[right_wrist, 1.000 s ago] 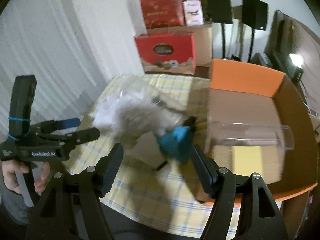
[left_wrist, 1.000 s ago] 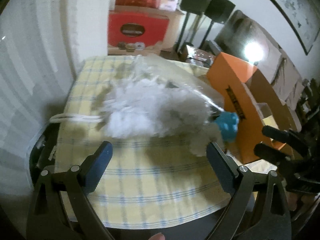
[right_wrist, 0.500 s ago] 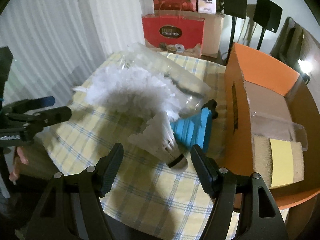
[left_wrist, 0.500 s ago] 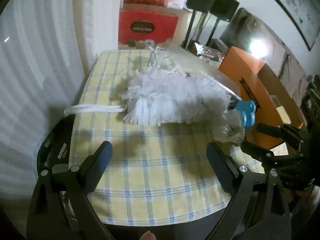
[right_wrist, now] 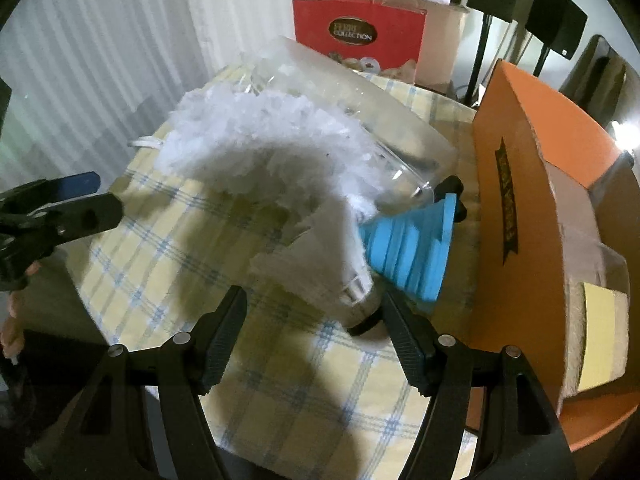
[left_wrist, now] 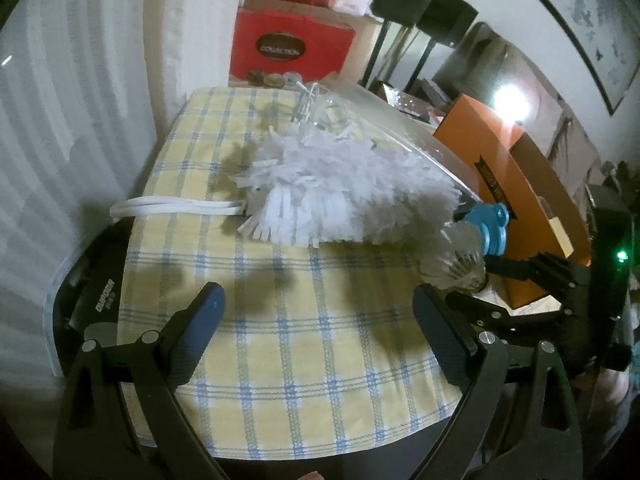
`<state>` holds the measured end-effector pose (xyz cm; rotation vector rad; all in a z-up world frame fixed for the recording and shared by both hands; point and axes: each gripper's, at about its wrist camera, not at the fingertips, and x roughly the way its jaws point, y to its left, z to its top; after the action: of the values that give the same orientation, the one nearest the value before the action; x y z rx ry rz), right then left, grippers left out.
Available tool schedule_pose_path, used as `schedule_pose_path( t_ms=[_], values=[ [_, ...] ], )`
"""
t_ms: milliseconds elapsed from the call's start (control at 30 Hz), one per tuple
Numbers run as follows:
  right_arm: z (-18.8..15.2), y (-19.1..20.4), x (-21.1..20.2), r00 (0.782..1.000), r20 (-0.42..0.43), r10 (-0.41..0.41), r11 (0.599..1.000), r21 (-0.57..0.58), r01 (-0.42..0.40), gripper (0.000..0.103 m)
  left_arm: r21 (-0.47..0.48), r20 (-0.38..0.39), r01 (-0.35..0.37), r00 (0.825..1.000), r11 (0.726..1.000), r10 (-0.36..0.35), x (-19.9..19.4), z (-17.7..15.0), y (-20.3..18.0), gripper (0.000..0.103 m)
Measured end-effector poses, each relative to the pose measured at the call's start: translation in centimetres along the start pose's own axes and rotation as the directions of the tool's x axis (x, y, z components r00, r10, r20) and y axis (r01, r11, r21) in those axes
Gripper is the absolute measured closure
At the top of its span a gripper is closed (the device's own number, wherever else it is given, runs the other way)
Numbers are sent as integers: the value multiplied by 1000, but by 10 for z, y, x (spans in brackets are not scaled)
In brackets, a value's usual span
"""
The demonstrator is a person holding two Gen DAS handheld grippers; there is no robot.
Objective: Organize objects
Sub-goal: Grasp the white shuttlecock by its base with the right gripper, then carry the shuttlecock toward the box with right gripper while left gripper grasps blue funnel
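A white shuttlecock [right_wrist: 320, 264] lies on the yellow checked tablecloth [right_wrist: 280, 392], its dark-rimmed cork end beside my right fingertip. My right gripper [right_wrist: 314, 302] hovers open just over it, with no pad pressing on it. A blue ribbed funnel [right_wrist: 412, 248] rests against the shuttlecock. Behind them lie a fluffy white duster [left_wrist: 344, 188] and a clear plastic sleeve [right_wrist: 360, 112]. My left gripper [left_wrist: 316, 304] is open over bare cloth, nothing between its fingers. The shuttlecock [left_wrist: 456, 268] and the funnel [left_wrist: 492, 232] also show at the right of the left wrist view.
An open orange box [right_wrist: 516, 184] holding a yellow-labelled roll [right_wrist: 600, 332] stands at the table's right edge. A white cord loop [left_wrist: 172, 206] trails left from the duster. Red gift boxes [left_wrist: 292, 48] and black stands sit behind the table. White curtain at left.
My right gripper has come down and closer to the shuttlecock and funnel, which now fill the space before its fingertips. The left gripper has sunk slightly; the objects lie where they were.
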<state>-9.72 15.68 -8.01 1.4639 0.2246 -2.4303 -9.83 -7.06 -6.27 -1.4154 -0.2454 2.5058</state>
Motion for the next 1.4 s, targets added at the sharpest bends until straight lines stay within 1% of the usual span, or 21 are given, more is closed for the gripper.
schedule_pose_path(
  t_ms=[67, 133, 167, 200, 233, 267, 300, 400, 500, 533, 667, 733, 833, 1067, 1200, 1300, 1367, 1400],
  values=[
    [1, 0, 5, 1000, -10, -8, 1000, -8, 8, 31, 6, -1, 6, 1000, 1000, -6, 1, 0, -2, 9],
    [2, 1, 6, 1000, -11, -26, 999, -27, 26, 39, 6, 0, 16, 1000, 1000, -16, 1, 1, -4, 9],
    [1, 0, 7, 999, -16, -29, 999, -31, 28, 54, 5, 1, 21, 1000, 1000, -21, 1, 1, -4, 9],
    [1, -1, 8, 999, -24, -22, 999, -30, 21, 60, 5, 2, 26, 1000, 1000, -26, 1, 2, -6, 9],
    [0, -3, 8, 1000, -24, -9, 1000, -23, 9, 61, 6, 3, 29, 1000, 1000, -29, 1, 2, -7, 9],
    [0, -3, 7, 1000, -21, 1, 1000, -18, -1, 66, 7, 4, 33, 999, 999, -33, 1, 1, -8, 9],
    [-1, -4, 6, 1000, -22, 14, 1000, -13, -15, 67, 10, 4, 36, 999, 999, -36, 1, 1, -9, 9],
    [-5, -4, -1, 999, -20, 46, 999, 1, -46, 68, 23, 3, 41, 999, 999, -41, 2, 2, -14, 9],
    [-13, -3, -15, 996, 0, 94, 995, 18, -94, 68, 39, 2, 40, 999, 998, -40, 2, 2, -18, 9],
    [-16, -5, -22, 993, 12, 121, 992, 36, -121, 68, 45, 3, 45, 999, 998, -45, 2, 2, -19, 9],
    [-24, -17, -52, 978, 80, 195, 974, 104, -203, 68, 46, 9, 58, 998, 997, -58, 5, 3, -25, 9],
    [-29, -27, -71, 969, 128, 211, 964, 139, -228, 68, 30, 1, 84, 996, 996, -84, 9, 5, -28, 9],
    [-32, -38, -91, 958, 178, 227, 952, 166, -256, 68, 12, -14, 125, 992, 992, -125, 14, 7, -38, 9],
    [-40, -61, -128, 944, 268, 192, 937, 237, -258, 68, 58, -40, 153, 988, 987, -151, 26, 18, -76, 10],
    [-46, -81, -146, 941, 302, 152, 930, 278, -240, 68, 119, -54, 144, 989, 982, -138, 34, 29, -108, 11],
    [-52, -93, -157, 940, 317, 129, 924, 307, -230, 67, 152, -71, 138, 989, 979, -129, 43, 36, -129, 16],
    [-55, -101, -162, 940, 325, 109, 921, 324, -218, 67, 171, -81, 125, 990, 977, -113, 51, 41, -142, 26],
    [-58, -105, -166, 941, 328, 89, 919, 336, -205, 67, 181, -84, 114, 991, 977, -100, 56, 43, -150, 28]
  ],
)
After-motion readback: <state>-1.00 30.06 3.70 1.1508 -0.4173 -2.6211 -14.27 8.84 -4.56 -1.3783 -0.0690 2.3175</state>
